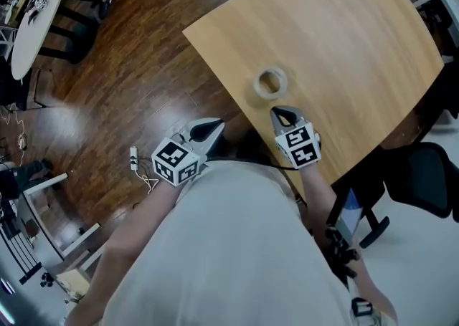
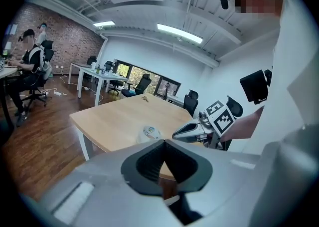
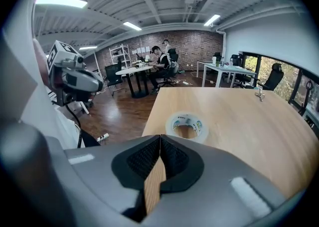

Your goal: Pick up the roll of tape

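Down on the pale wooden table (image 1: 358, 52), lying flat with hole up, close to the near edge and about midway along it: the whitish ring-shaped roll of clear tape (image 1: 270, 82). Just short of it, over that same edge, the grey two-jaw right gripper (image 1: 285, 114), clamped fully together on nothing, tips aimed at the roll. Off the table to the left, over the dark wood floor, the matching grey left gripper (image 1: 212, 130), likewise closed and empty. Likely trouble from here: going in with jaws together and merely shoving the roll along the smooth top, or knocking it off the near edge. Also pinching only the rim and losing it on the lift. Needs opening first, one jaw into the hole.
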`<state>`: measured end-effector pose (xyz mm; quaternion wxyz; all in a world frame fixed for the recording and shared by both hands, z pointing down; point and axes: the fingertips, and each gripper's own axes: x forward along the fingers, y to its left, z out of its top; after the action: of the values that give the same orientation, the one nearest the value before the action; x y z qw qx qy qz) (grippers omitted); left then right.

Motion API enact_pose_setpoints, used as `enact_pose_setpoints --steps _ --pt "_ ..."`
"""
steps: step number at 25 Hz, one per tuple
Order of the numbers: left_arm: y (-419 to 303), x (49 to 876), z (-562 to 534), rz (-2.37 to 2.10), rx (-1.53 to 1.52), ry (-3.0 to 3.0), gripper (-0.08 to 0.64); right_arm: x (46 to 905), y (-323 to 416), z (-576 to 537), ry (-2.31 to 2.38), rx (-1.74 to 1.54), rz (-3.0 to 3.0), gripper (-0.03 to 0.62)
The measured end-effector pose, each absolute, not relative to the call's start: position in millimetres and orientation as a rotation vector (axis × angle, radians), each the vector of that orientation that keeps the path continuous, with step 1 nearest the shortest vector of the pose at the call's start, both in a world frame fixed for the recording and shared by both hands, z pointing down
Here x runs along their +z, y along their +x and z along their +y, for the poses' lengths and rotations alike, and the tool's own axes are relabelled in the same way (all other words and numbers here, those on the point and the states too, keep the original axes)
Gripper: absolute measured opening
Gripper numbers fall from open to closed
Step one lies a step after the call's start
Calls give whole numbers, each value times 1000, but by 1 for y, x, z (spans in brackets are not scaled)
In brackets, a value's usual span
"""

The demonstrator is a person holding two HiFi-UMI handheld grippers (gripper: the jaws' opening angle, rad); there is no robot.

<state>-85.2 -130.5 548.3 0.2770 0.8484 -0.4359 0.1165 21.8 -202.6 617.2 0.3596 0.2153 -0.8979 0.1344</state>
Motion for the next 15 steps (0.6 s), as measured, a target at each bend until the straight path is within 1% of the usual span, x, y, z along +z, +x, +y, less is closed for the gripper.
enact_pose_setpoints --steps 5,12,15 --pt "-103 551 -136 -1166 275 2263 6 628 18 -215 534 280 -2260 8" --pt "-135 546 -161 -1169 174 2264 6 639 18 -229 443 94 -2112 15" --pt "-140 544 -165 -1158 158 2281 5 645 17 -230 330 28 -2043 63"
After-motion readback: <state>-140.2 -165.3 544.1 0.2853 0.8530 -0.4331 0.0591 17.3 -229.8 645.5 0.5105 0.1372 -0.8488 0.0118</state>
